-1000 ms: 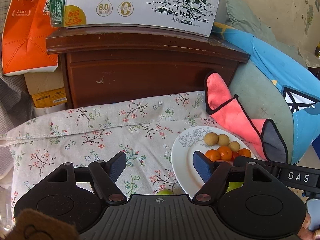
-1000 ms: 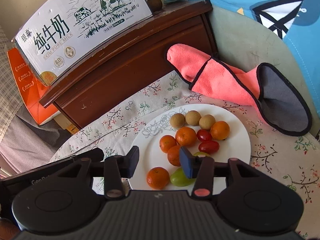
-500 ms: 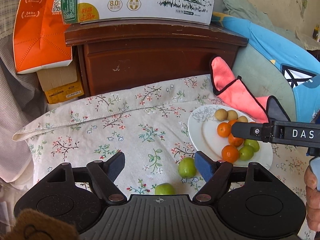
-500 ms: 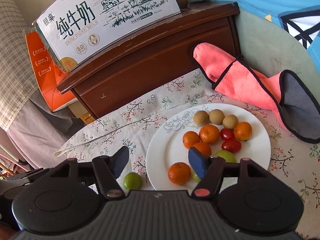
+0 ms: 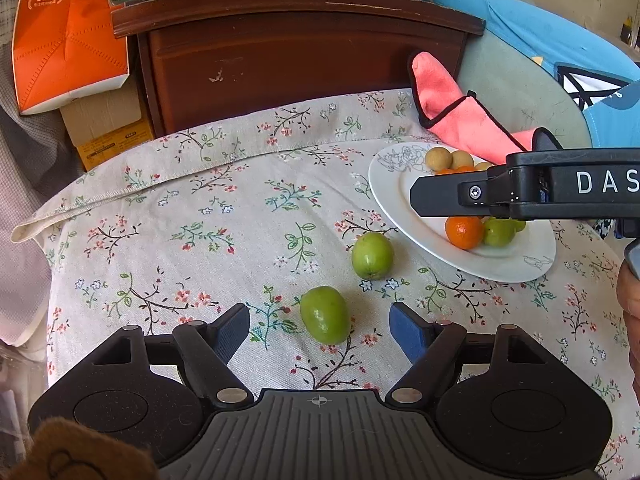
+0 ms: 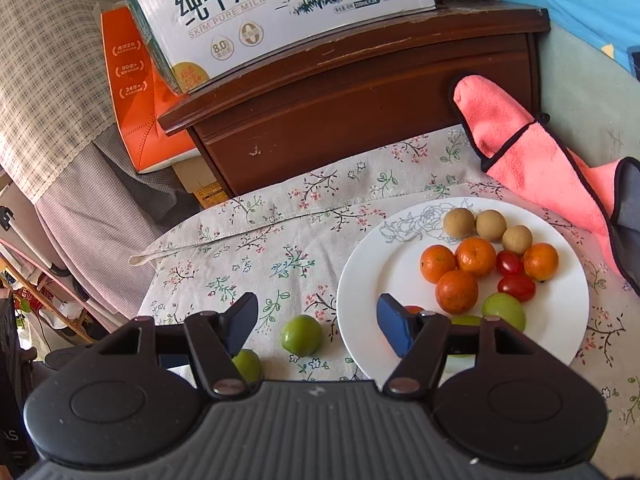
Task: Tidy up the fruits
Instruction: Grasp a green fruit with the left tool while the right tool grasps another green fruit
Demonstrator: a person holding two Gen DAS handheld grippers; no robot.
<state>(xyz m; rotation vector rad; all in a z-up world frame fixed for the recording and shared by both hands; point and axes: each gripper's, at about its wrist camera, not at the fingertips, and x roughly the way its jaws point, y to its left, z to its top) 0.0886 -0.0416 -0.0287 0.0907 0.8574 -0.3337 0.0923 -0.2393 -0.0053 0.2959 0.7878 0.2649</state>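
- Floral tablecloth (image 5: 200, 208) on a table; two green fruits lie beside a white plate (image 5: 400, 208).
- Left gripper (image 5: 319, 330), jaws wide open and empty, should straddle the nearer green fruit (image 5: 324, 314) squarely.
- Right gripper (image 6: 316, 320), jaws also open, empty.

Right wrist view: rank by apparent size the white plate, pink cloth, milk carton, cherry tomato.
1. milk carton
2. white plate and pink cloth: look alike, and the cloth is cut off at the frame edge, so unranked
3. cherry tomato

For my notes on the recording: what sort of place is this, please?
Probably a lived-in home room, perhaps a bedroom: a dark wooden cabinet with a milk carton box on it, a floral cloth and a plate of fruit.
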